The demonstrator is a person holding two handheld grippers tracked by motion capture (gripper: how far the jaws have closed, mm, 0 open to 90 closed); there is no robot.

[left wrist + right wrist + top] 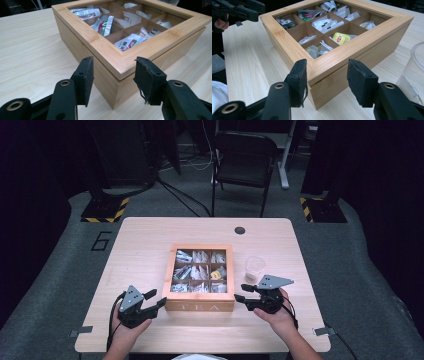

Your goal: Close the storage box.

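I see a pale wood table with rounded corners on grey carpet. A wooden tea box sits near its middle, closer to the front edge. Just right of the box stands a clear plastic cup. A small dark round cap is set into the top near the far edge.

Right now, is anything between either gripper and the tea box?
Nothing visible. The left gripper and right gripper each face a near corner of the tea box, jaws open. The plastic cup stands off to the right.
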